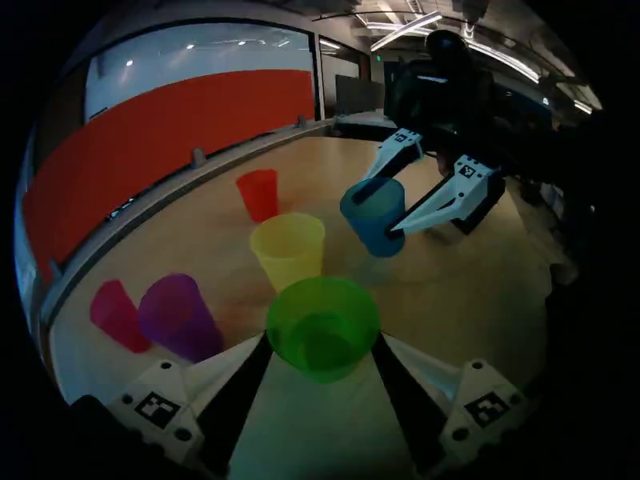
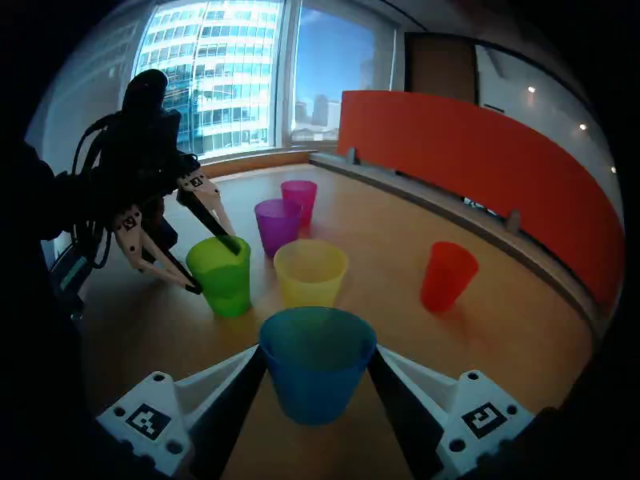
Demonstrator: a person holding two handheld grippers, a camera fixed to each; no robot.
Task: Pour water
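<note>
Cups of translucent coloured plastic are gathered on a pale wooden tabletop point(image 1: 456, 288), and the yellow plastic cup point(image 1: 288, 248) at their middle serves as the marker. In the left gripper view, the left gripper point(image 1: 322, 340) is just in front of the yellow cup. Its two jaws are closed against either side of a green translucent plastic cup point(image 1: 322, 320), which is upright with its mouth towards the camera.

Beyond the yellow cup and to its right, the right gripper point(image 1: 374, 214) clamps a blue translucent plastic cup point(image 1: 378, 224) between both jaws. That cup leans slightly, with a faint shadow on the wood beneath it. In the right gripper view the blue cup point(image 2: 318, 376) sits nearest the camera, with the yellow cup just behind it and the green cup to the yellow cup's left.

I cannot tell whether either held cup contains water.

A red plastic cup point(image 1: 258, 194) stands behind the yellow cup, apart from it. A purple plastic cup point(image 1: 178, 316) and a magenta plastic cup point(image 1: 114, 314) stand side by side, well to its left. An orange-red wall panel point(image 1: 176, 128) runs behind the table.
</note>
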